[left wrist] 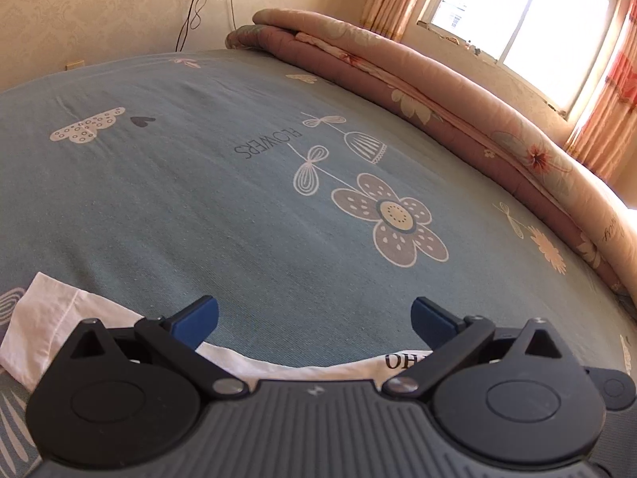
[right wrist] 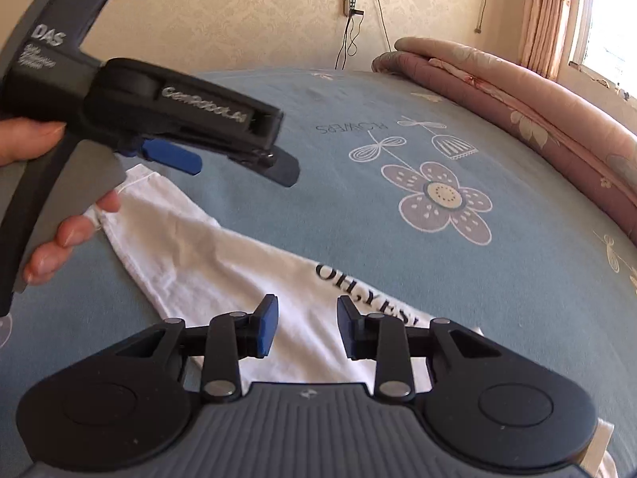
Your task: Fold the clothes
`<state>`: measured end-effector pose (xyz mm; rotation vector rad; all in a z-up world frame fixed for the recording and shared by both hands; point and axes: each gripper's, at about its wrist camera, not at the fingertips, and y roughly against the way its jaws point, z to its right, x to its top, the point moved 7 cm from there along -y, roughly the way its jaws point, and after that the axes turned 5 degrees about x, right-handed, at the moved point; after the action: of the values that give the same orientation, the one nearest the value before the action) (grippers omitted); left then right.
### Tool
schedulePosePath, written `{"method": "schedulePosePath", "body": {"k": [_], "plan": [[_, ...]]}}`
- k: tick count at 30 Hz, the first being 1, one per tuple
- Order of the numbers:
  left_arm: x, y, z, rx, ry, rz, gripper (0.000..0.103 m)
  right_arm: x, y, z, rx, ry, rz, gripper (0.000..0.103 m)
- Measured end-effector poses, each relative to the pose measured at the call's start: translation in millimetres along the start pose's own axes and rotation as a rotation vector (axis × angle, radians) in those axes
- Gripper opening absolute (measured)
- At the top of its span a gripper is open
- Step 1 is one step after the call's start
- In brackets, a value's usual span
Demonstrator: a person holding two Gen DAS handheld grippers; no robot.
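Note:
A white T-shirt [right wrist: 223, 263] with black "OH,YES!" lettering lies on the blue flowered bed sheet [right wrist: 358, 207], one sleeve stretched toward the left. My right gripper [right wrist: 306, 328] hovers open just above the shirt's body, nothing between its blue pads. In the right wrist view the left gripper [right wrist: 239, 167] hangs open above the sleeve end, held by a person's hand [right wrist: 51, 219]. In the left wrist view the left gripper [left wrist: 314, 320] is open over bare sheet, with the shirt's edge [left wrist: 278, 366] and sleeve [left wrist: 43, 326] just beneath and behind its fingers.
A folded pink floral quilt [left wrist: 458, 95] runs along the far right side of the bed, below a bright window [left wrist: 529, 12] with orange curtains. Cables and a power strip [right wrist: 350, 0] hang on the beige wall. The sheet [left wrist: 199, 199] stretches wide ahead of both grippers.

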<state>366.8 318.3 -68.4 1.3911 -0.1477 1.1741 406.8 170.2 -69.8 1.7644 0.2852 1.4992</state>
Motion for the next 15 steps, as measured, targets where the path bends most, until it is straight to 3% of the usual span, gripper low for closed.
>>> {"method": "schedulePosePath", "body": {"k": [2,6,11,15], "plan": [[4,4,-13,0.013,0.034,0.015,0.102,12,-19,6,0.023,-0.018,-0.007,0.036],[12,11,-32,0.021,0.097,0.047,0.102,20,-46,-10,0.117,-0.006,-0.028,0.024],[16,13,-37,0.007,0.127,0.060,0.102,-4,-54,-47,0.179,0.089,-0.135,0.024],[17,16,-38,0.000,0.135,0.071,0.102,10,-40,-49,0.197,0.118,-0.101,0.023]]}}
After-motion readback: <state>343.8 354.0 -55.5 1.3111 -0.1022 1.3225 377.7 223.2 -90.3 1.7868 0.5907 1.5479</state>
